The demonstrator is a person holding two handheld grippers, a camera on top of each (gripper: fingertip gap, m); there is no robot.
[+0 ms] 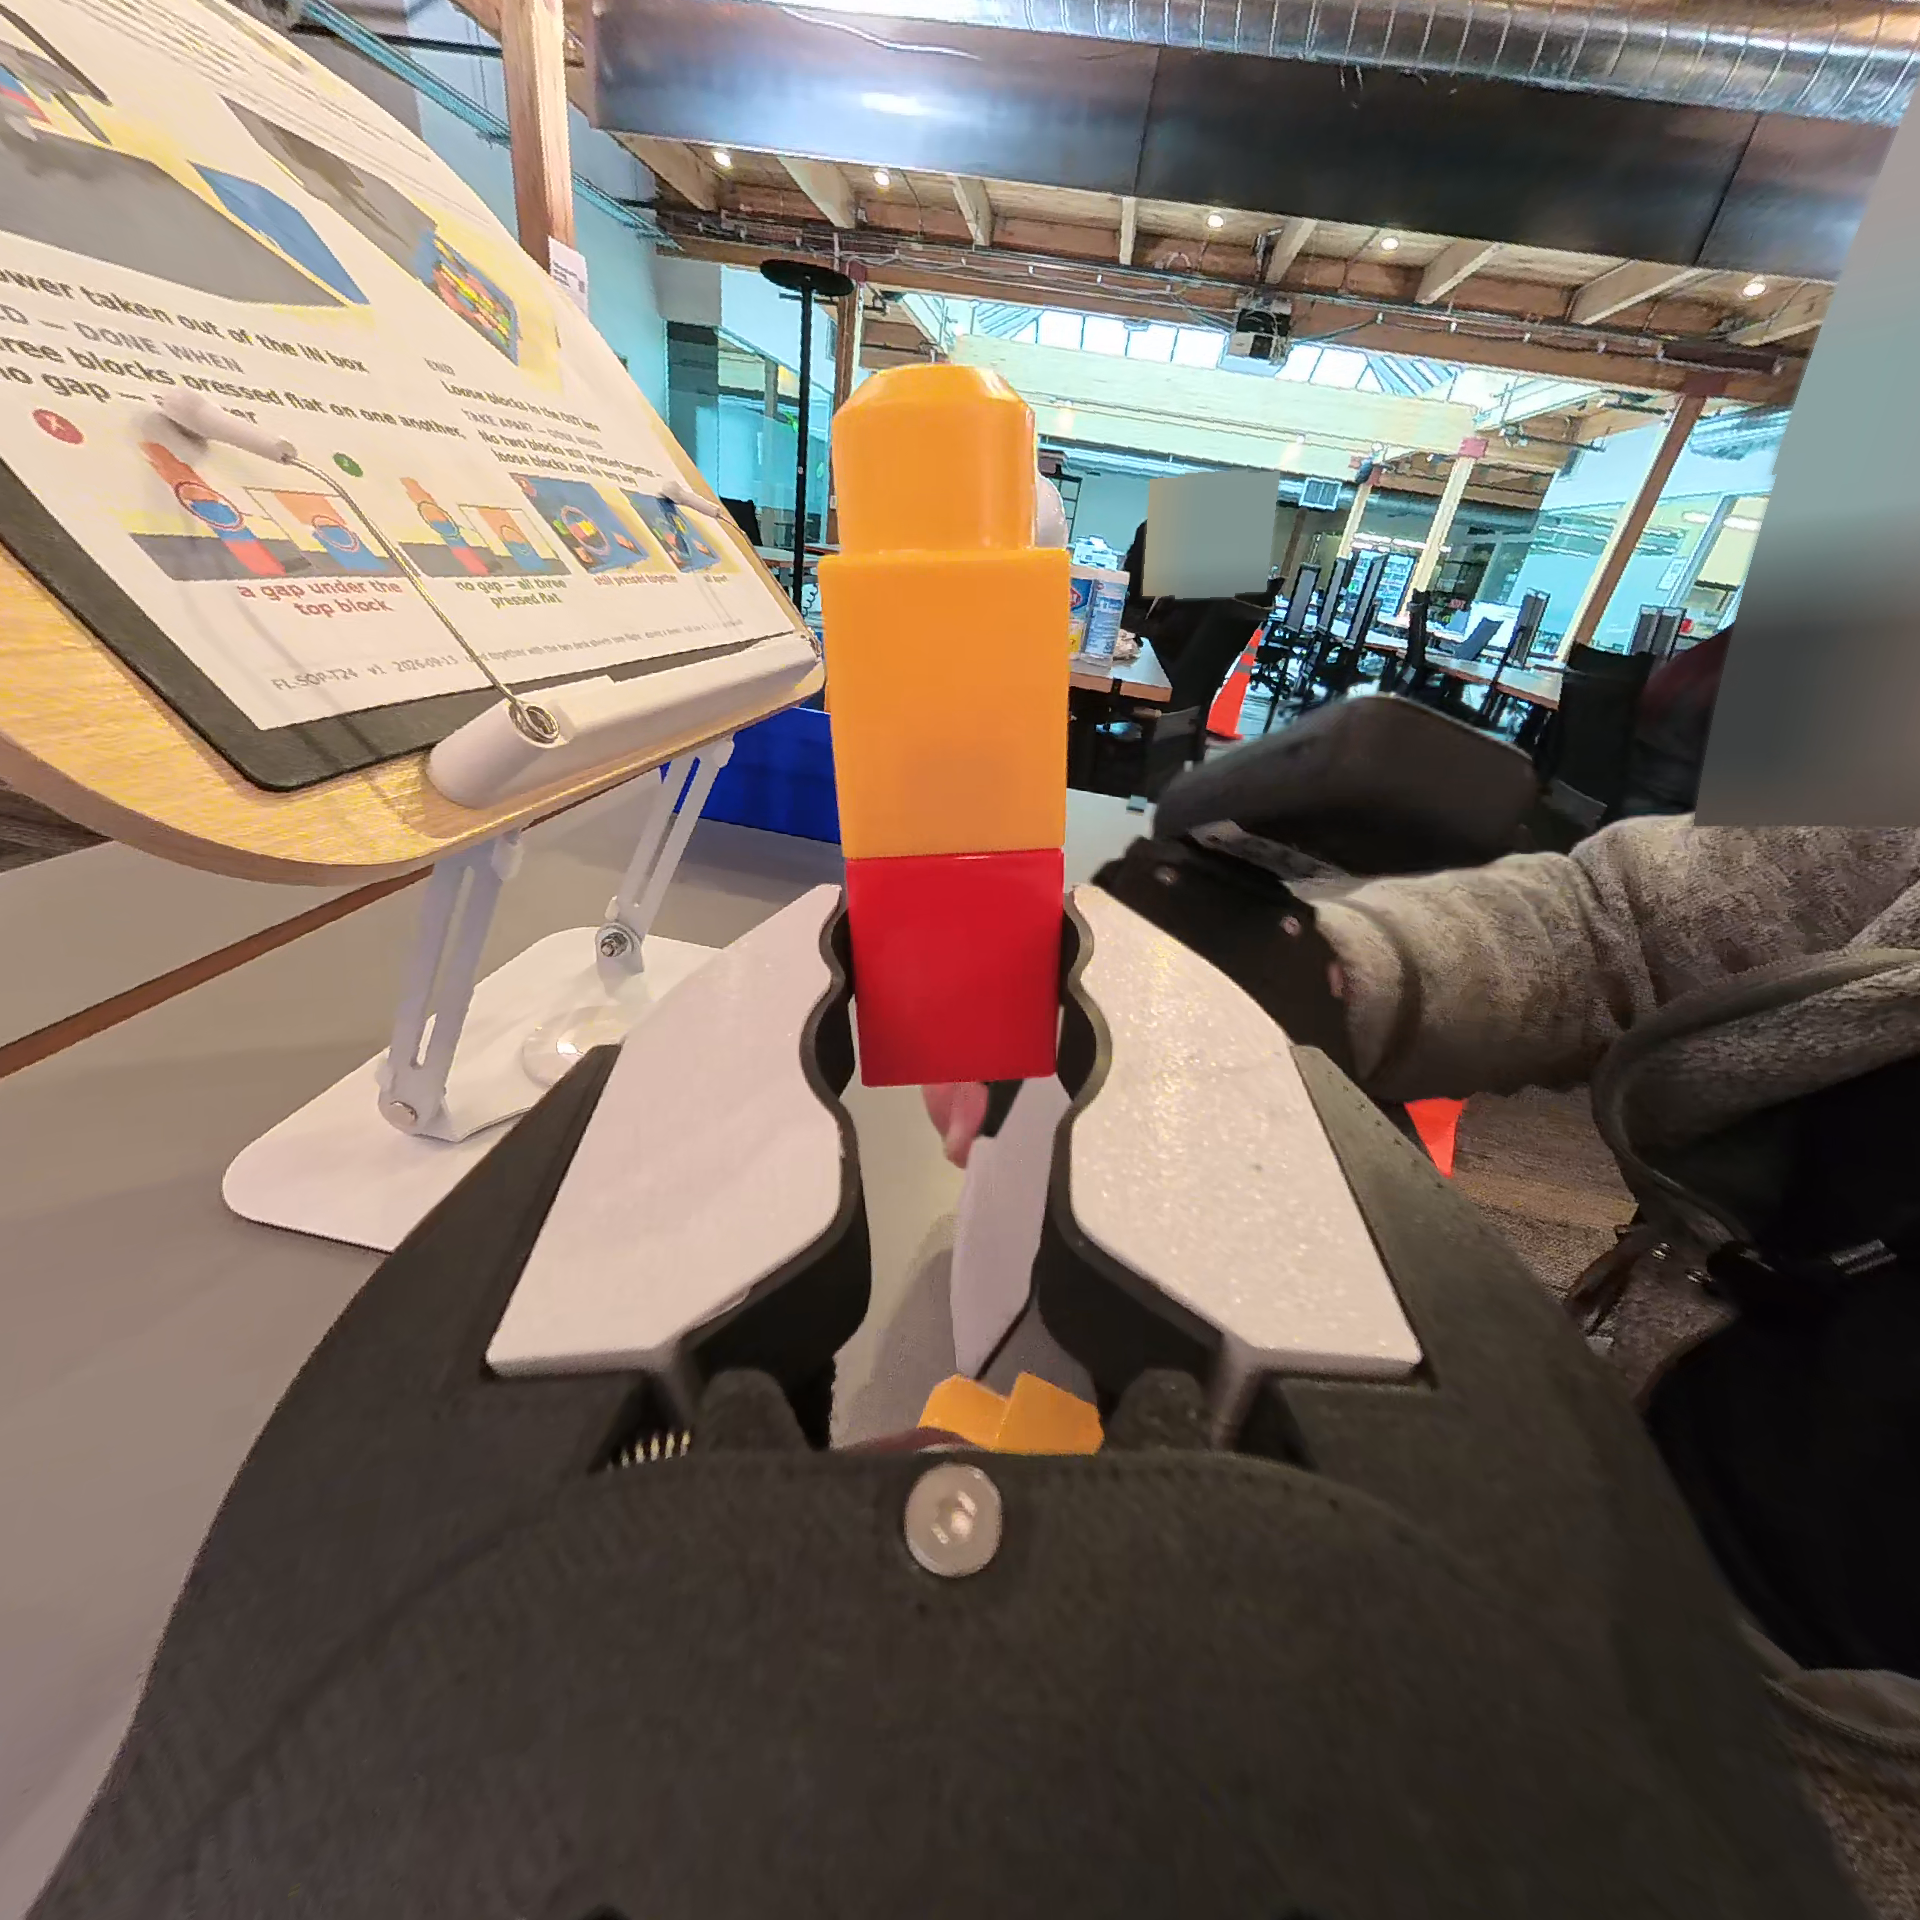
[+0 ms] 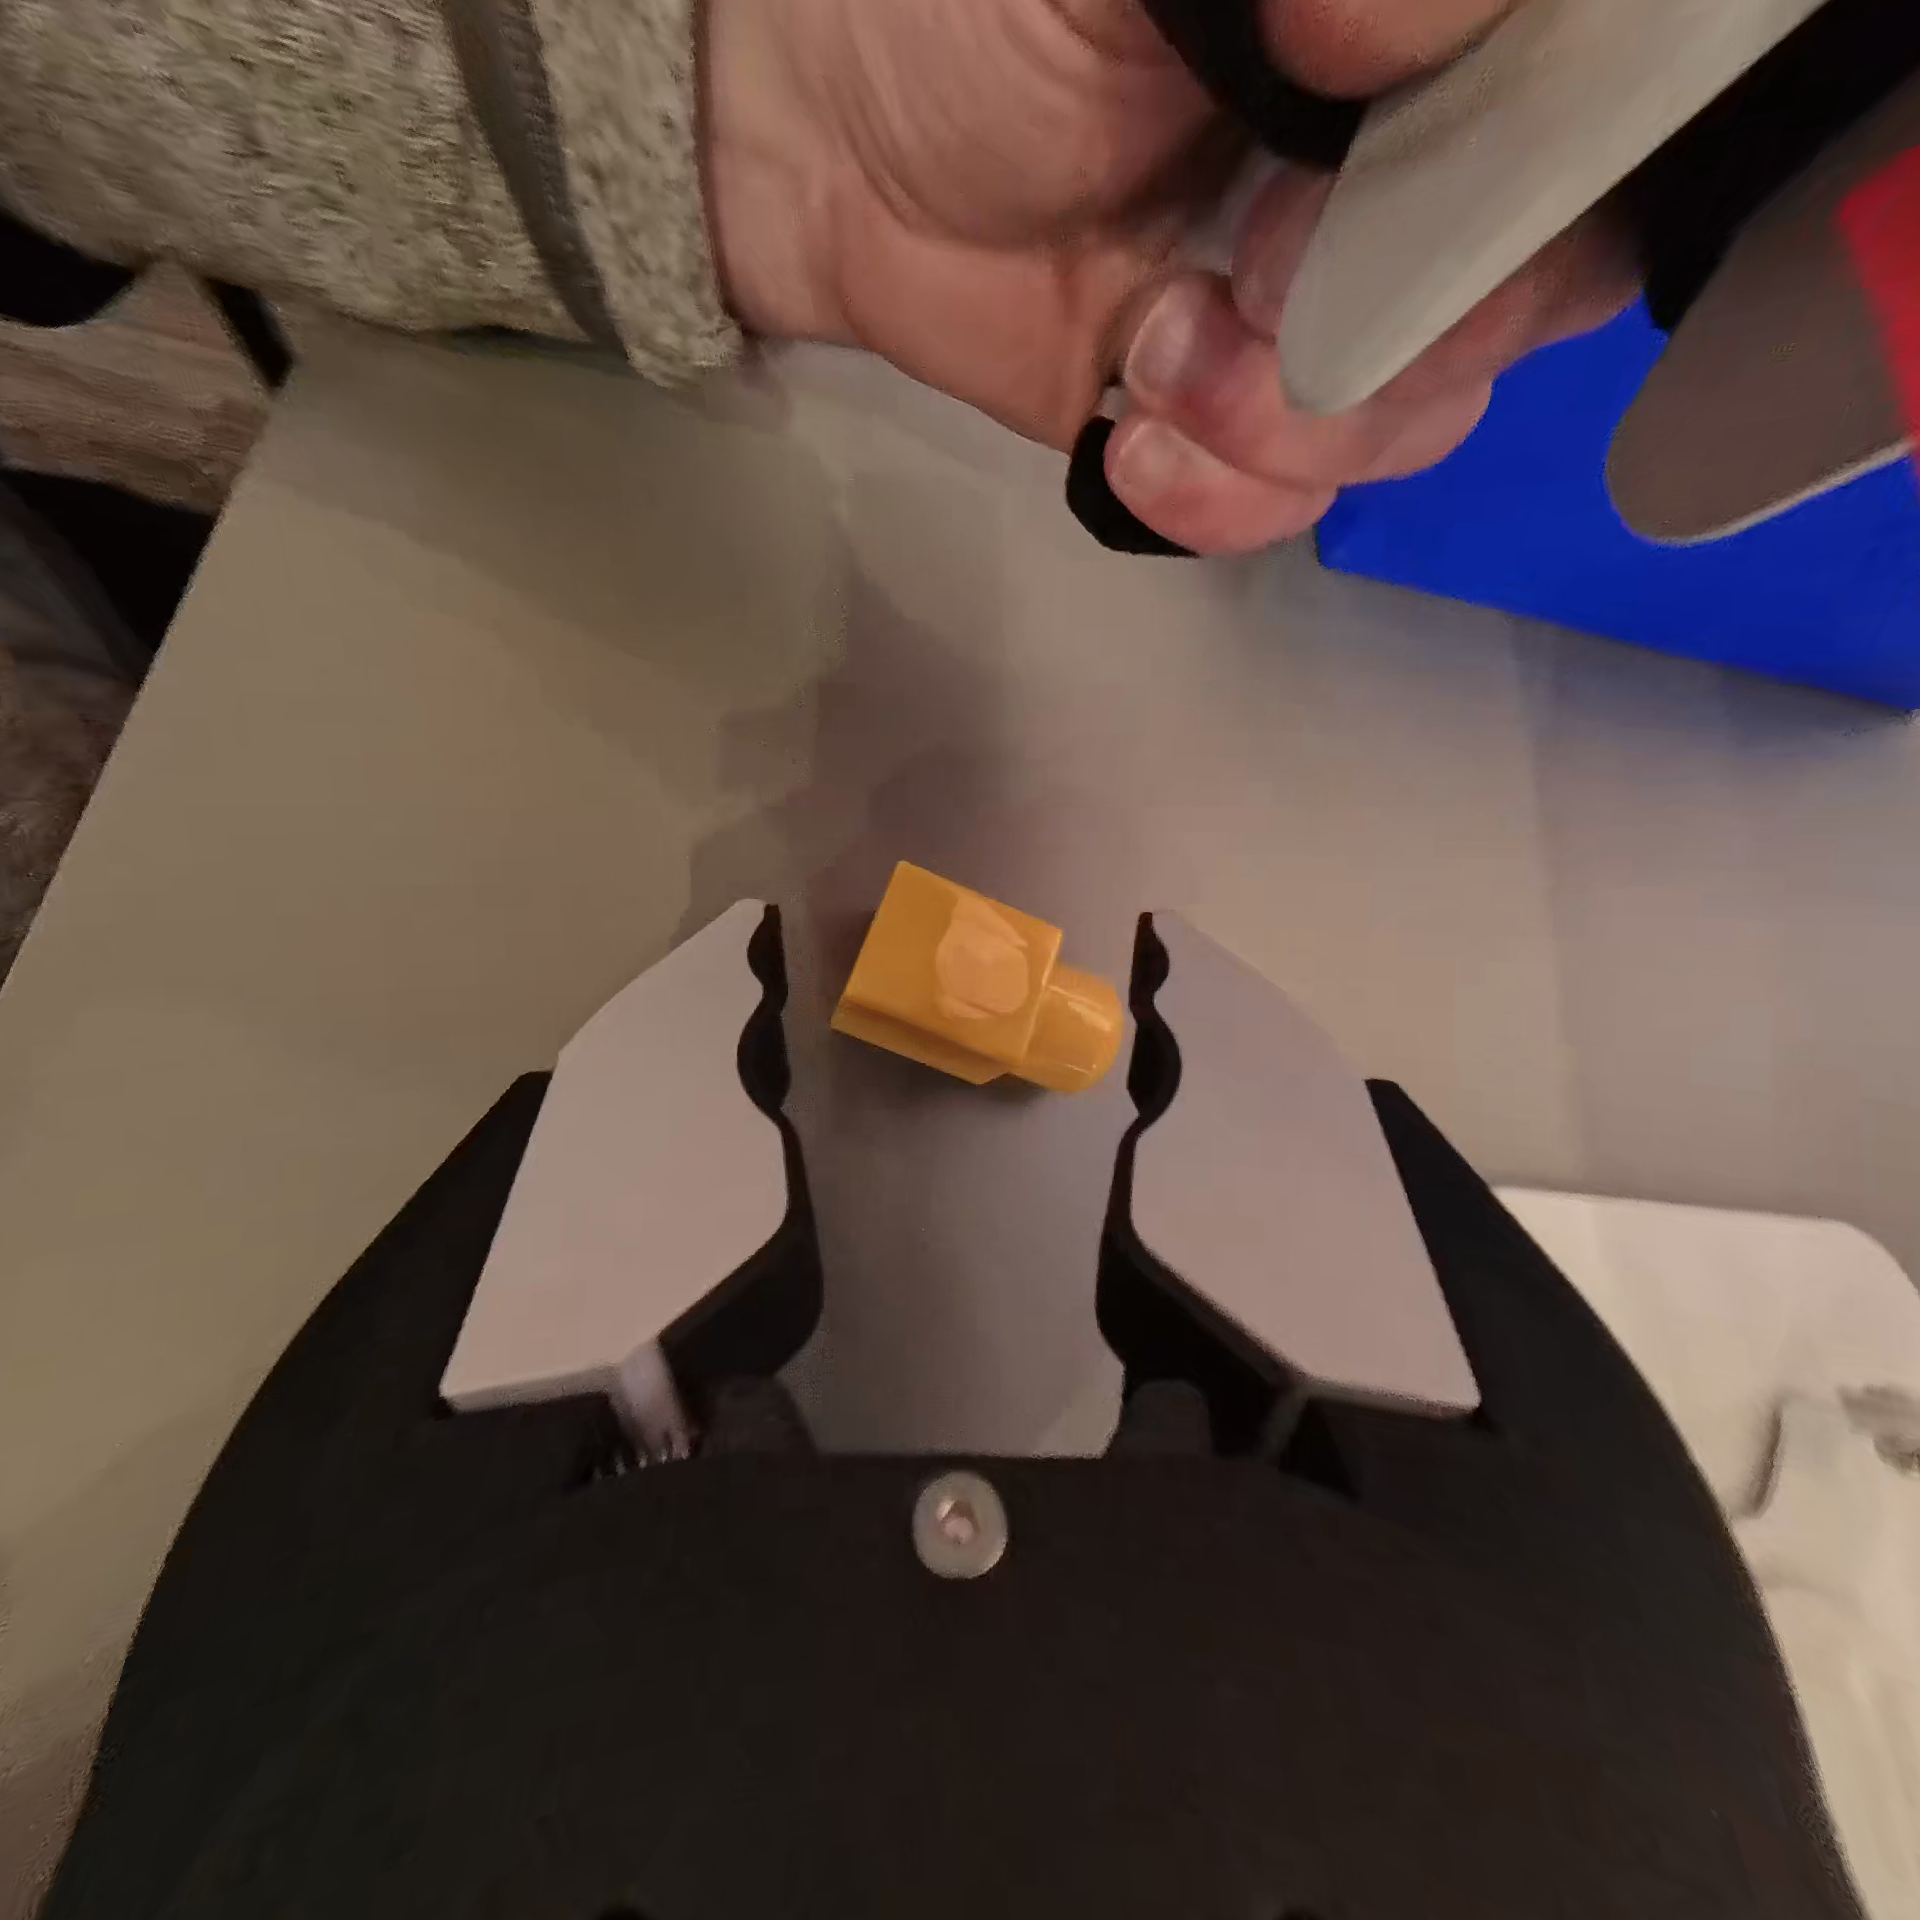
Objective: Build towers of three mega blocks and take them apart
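Mega blocks: a red block (image 1: 951, 961) bearing an orange block (image 1: 951, 696) is clamped upright between the left gripper (image 1: 954, 971) pads. A loose orange block (image 2: 977, 992) lies on its side between the right gripper's (image 2: 954, 997) wide-open, non-touching fingers. Advice: square fingers to its flat sides. Grey table (image 2: 468, 779), blue bin (image 2: 1662, 603) beyond; open workshop behind.

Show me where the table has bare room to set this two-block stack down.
Bare grey table lies left of the loose yellow block, out to the table's edge. More lies between that block and the blue bin. It is crowded by the white stand base and under the open right hand-held gripper.
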